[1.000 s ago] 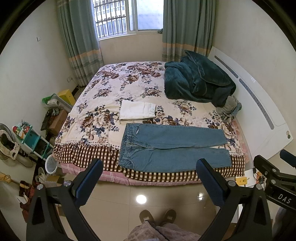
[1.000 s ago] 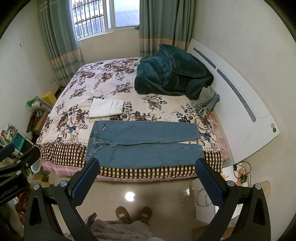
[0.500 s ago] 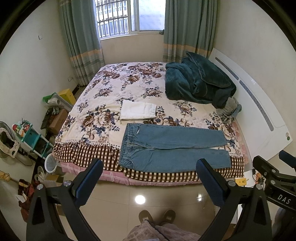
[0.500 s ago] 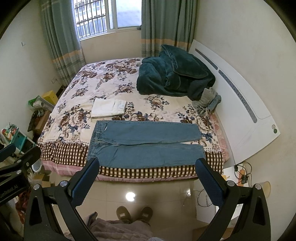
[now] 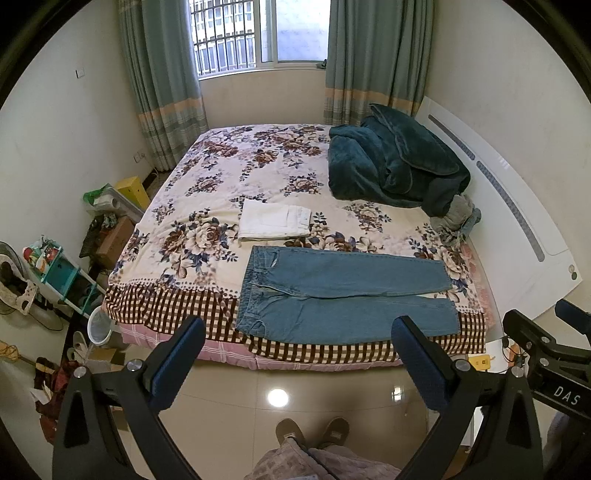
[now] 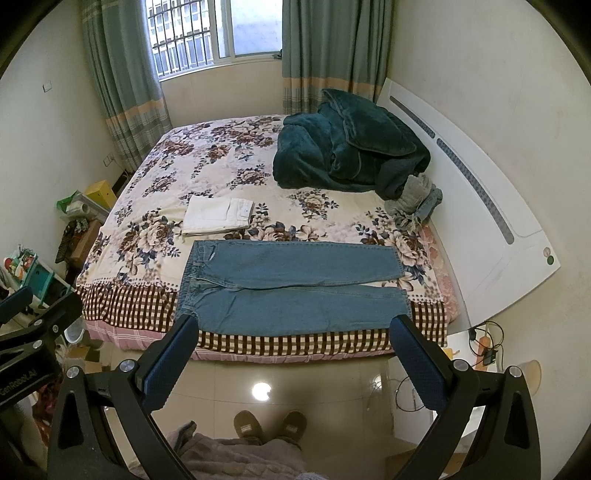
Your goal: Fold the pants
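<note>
the blue jeans [image 5: 343,295] lie spread flat across the near edge of the bed [image 5: 207,206], waistband toward the left and both legs running to the right, the far leg slightly overlapping the near one along the middle. the near leg rests on the brown checked border of the floral bedspread. just beyond the waistband sits a folded white garment [image 5: 273,219], close to the jeans but apart from them. farther back on the right a dark teal blanket [image 5: 395,162] is heaped against the white headboard [image 5: 517,229], with a small grey and denim bundle of cloth [image 5: 458,218] beside it. the left tool [image 5: 298,363] hangs above the glossy tiled floor [image 5: 332,391] in front of the bed, its blue-padded fingers [image 5: 177,365] spread wide with nothing between them. the right tool [image 6: 291,362] is held the same way, fingers [image 6: 417,360] wide apart and gripping nothing, well short of the jeans [image 6: 291,284]. the person's slippered feet [image 6: 269,428] show on the floor below both tools. green curtains [image 5: 162,74] frame a barred window [image 5: 236,33] past the far side of the bed, and a cluttered shelf [image 5: 55,269] and boxes stand along the left wall. a power strip with cables [image 6: 484,347] lies at the right near the headboard [image 6: 491,236].
</note>
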{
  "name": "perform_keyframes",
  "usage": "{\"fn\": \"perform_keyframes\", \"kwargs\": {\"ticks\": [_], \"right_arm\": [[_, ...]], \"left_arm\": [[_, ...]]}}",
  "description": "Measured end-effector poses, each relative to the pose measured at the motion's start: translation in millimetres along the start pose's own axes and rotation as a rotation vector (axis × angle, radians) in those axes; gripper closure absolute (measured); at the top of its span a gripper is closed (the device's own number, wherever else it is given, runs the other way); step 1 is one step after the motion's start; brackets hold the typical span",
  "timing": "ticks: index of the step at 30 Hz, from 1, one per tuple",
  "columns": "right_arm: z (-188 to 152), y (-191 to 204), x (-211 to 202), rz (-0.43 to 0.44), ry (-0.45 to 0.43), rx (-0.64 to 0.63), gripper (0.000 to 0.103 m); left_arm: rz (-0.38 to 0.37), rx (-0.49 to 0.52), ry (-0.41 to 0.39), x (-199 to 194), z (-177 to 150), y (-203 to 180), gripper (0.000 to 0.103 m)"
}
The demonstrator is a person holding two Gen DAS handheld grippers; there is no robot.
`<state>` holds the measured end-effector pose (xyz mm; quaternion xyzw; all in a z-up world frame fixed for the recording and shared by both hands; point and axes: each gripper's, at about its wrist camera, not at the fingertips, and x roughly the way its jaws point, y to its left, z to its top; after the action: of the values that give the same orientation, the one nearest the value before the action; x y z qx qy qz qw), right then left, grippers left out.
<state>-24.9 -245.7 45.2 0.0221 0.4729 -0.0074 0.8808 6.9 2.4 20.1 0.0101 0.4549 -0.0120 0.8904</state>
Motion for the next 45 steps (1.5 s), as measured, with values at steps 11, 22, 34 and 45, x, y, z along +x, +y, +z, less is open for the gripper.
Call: {"fn": "perform_keyframes", "kwargs": {"ticks": [11, 22, 34, 45], "right_arm": [[1, 3, -1, 0.002, -0.002, -0.004, 0.000], [3, 11, -2, 0.009, 0.006, -0.008, 0.000], [3, 16, 16, 0.021, 0.032, 0.008, 0.000], [19, 2, 104, -0.087, 0.076, 0.135, 0.000]], "left_arm": [[-0.007, -0.006, -0.004, 0, -6, 4, 0.000], [-0.007, -0.009, -0.008, 5, -7, 1, 0.000], [-0.012, -0.014, 0.002, 11, -7, -8, 0.000], [0.073, -0.028, -0.022, 76, 10, 12, 0.000]]}}
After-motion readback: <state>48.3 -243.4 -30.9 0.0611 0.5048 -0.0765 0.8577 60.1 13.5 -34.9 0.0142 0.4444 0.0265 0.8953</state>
